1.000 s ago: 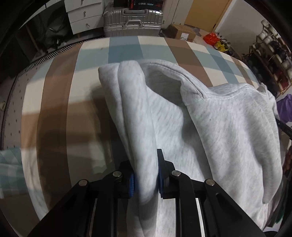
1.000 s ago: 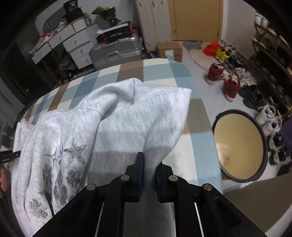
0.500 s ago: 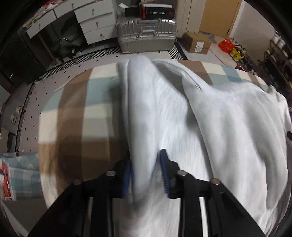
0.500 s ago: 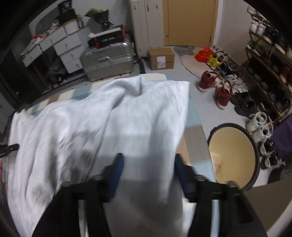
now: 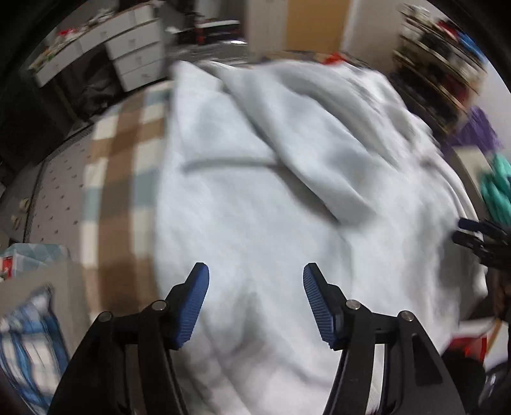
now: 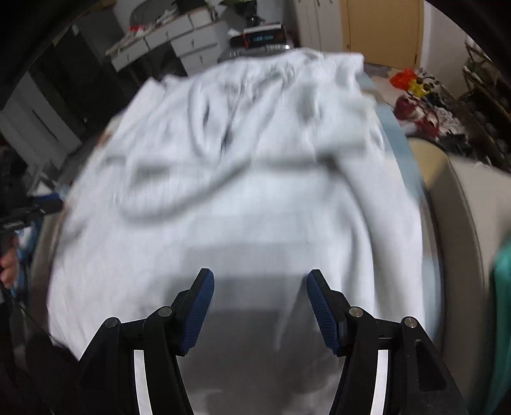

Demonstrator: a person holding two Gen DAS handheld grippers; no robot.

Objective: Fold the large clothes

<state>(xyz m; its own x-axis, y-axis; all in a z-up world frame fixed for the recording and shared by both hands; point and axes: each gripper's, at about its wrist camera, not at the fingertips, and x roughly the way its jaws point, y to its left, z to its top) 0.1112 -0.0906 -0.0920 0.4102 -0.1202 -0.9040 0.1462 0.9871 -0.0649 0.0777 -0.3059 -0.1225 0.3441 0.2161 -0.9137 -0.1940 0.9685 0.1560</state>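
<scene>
no writing can be read anywhere — both views are smeared with motion blur, and a dark box (image 6: 260,36) atop the luggage at the back shows only a bluish glow of unreadable characters.

the pale grey sweatshirt (image 5: 271,198) lies spread over a checked cloth (image 5: 108,178) of brown, cream and light-blue squares on the table, filling most of both views. its fabric looks soft and heathered, thick enough to stand in rounded folds; one broad flap lies diagonally across the body with a dark shadowed edge beneath it.

the left gripper (image 5: 255,287) hangs over the near part of the garment, its jaws opening, already well apart. the ribbed blue pads (image 5: 196,303) stand clear of the cloth, which lies below and between them, unpinched.

the right gripper (image 6: 260,293) is likewise spread wide over the near hem, with nothing clamped between its ribbed blue pads (image 6: 322,309) — only grey fabric beneath.

white drawers (image 5: 134,54) and a tan door (image 6: 383,28) sit behind; something teal (image 6: 501,313) shows at the right edge.
</scene>
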